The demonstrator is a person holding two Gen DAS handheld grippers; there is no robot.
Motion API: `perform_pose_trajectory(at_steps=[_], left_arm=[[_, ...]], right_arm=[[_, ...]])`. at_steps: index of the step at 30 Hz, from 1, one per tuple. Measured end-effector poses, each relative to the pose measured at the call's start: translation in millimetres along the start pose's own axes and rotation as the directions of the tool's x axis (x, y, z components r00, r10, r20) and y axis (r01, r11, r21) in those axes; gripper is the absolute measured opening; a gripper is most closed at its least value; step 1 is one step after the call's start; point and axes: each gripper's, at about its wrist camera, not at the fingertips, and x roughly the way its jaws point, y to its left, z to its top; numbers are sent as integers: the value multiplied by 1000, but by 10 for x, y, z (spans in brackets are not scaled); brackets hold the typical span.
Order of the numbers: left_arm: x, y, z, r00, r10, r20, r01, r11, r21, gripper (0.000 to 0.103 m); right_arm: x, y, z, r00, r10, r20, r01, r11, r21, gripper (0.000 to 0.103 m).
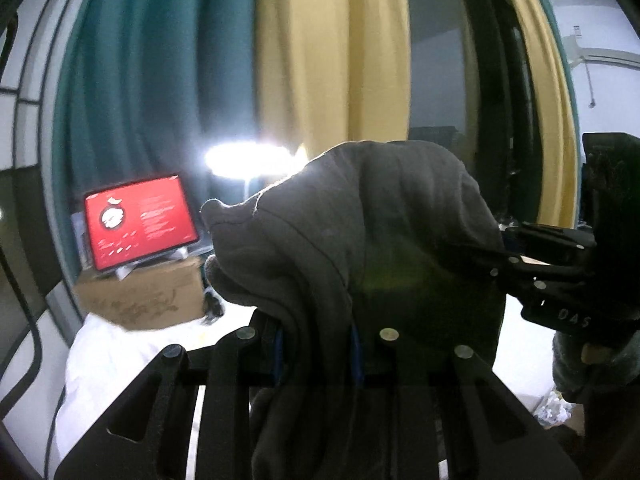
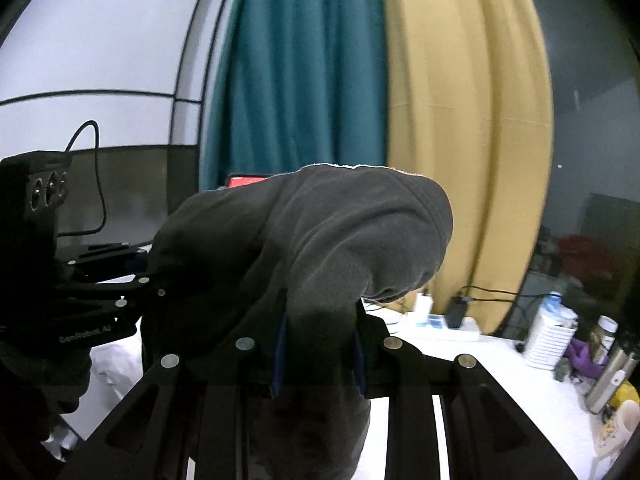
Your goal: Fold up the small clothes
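Gray cloth [image 1: 360,240] up in air above white surface [image 2: 500,364]. Left gripper [image 1: 318,344] fingers pinch tight on one part, right gripper [image 2: 320,344] fingers pinch tight on another.

left fingers [image 1: 280,344]: tips buried in grey garment [image 1: 360,240] | tablet [image 1: 140,224] text: blurred, unreadable

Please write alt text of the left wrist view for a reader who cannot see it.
The left gripper holds a grey garment lifted in the air; the right gripper grips it from the right. Behind are teal and yellow curtains, a red screen and a cardboard box.
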Motion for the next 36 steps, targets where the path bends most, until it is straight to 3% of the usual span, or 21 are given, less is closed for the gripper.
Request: perform_pose_trajectory(at_steps=[9, 10, 20, 28, 32, 36], left_arm=[[376, 519, -311, 992, 13, -122, -26, 994, -102, 23], [448, 558, -333, 991, 12, -133, -27, 994, -110, 23], [1135, 889, -613, 964, -17, -266, -25, 987, -156, 23], [1688, 1108, -899, 918, -39, -395, -40, 981, -190, 23], [1902, 1212, -1111, 875, -18, -483, -89, 976, -197, 23], [1974, 1334, -1169, 849, -50, -526, -101, 962, -255, 25]], right_arm=[[696, 62, -219, 991, 53, -122, -48, 998, 49, 27], [778, 51, -244, 984, 86, -153, -81, 996, 37, 27], [1716, -119, -531, 952, 92, -293, -76, 995, 65, 27], [2363, -259, -857, 906, 102, -411, -66, 993, 100, 27], [2668, -303, -1118, 860, 132, -492, -94, 990, 101, 27], [2860, -404, -1319, 813, 196, -548, -130, 979, 156, 27]])
